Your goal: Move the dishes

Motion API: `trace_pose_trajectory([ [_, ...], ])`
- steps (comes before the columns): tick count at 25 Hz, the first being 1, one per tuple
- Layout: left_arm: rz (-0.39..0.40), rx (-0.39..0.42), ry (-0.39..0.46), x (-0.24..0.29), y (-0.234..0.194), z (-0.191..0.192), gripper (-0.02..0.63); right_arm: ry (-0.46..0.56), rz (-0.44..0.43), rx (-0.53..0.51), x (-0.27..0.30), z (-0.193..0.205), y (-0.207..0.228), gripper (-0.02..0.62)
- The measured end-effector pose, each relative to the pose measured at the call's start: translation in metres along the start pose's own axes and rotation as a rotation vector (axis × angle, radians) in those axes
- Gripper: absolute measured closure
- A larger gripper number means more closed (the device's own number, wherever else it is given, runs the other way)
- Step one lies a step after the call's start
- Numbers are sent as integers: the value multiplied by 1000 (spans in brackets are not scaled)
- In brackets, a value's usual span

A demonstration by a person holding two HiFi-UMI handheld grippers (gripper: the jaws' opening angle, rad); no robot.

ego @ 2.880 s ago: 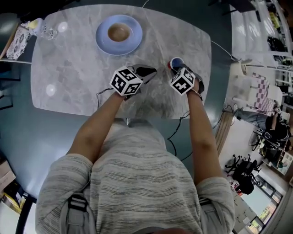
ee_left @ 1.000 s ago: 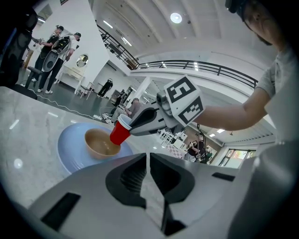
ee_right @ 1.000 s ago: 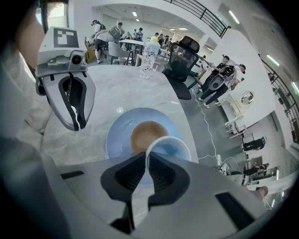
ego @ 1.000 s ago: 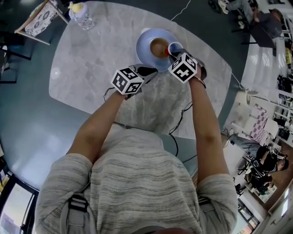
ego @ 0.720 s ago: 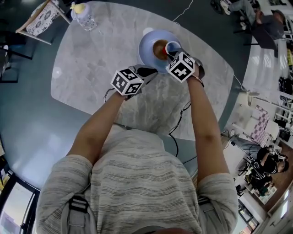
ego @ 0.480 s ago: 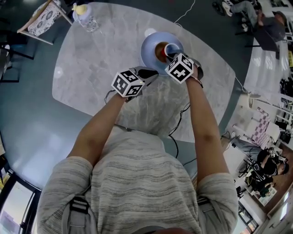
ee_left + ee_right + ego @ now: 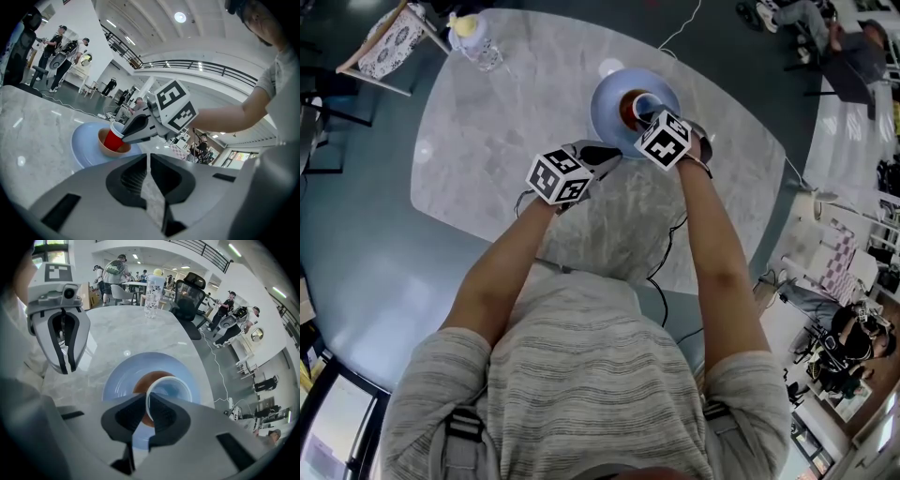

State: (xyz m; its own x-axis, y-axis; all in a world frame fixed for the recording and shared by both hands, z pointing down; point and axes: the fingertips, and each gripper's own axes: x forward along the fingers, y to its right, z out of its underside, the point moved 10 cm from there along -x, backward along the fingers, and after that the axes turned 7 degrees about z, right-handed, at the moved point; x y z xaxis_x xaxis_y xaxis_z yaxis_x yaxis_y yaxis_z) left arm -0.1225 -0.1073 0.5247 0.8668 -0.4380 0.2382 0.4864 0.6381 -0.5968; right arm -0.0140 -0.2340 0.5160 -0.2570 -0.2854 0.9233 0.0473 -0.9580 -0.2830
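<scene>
A blue plate (image 7: 607, 105) sits at the table's far side with a brown bowl (image 7: 625, 109) on it. My right gripper (image 7: 649, 114) is shut on the rim of a red cup (image 7: 648, 101), white-rimmed and blue inside, and holds it tilted in the bowl's mouth. From the left gripper view the cup (image 7: 112, 138) leans into the bowl (image 7: 104, 148). The right gripper view looks down into the cup (image 7: 171, 390) over the bowl (image 7: 142, 380) and plate (image 7: 119, 376). My left gripper (image 7: 607, 152) is shut on nothing, just short of the plate.
A clear bottle with a yellow cap (image 7: 474, 37) stands at the far left corner of the grey marble table (image 7: 506, 131). A chair with a patterned cushion (image 7: 384, 42) is beside it. Cables hang off the near edge. People and office chairs are in the background.
My right gripper has carried the red cup from the table's right side leftward over the plate and lowered it into the bowl. The left gripper has barely moved.
</scene>
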Motion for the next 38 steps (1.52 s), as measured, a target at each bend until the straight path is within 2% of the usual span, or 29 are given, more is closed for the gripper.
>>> trace_pose_trajectory([
  [8, 3, -3, -3, 0, -1, 0, 583, 10, -13, 16, 0, 0, 1, 551],
  [14, 2, 0, -1, 0, -1, -1, 583, 30, -17, 47, -1, 2, 1, 515],
  [20, 5, 9, -6, 2, 1, -4, 583, 76, 22, 108, -13, 6, 2, 517],
  [28, 2, 27, -3, 7, 10, -12, 583, 223, 66, 352, -36, 28, -3, 517],
  [34, -6, 39, 5, 7, 18, -14, 583, 346, 67, 553, -56, 49, -24, 528],
  [38, -7, 51, -1, 9, 28, -17, 583, 445, 75, 648, -74, 64, -37, 545],
])
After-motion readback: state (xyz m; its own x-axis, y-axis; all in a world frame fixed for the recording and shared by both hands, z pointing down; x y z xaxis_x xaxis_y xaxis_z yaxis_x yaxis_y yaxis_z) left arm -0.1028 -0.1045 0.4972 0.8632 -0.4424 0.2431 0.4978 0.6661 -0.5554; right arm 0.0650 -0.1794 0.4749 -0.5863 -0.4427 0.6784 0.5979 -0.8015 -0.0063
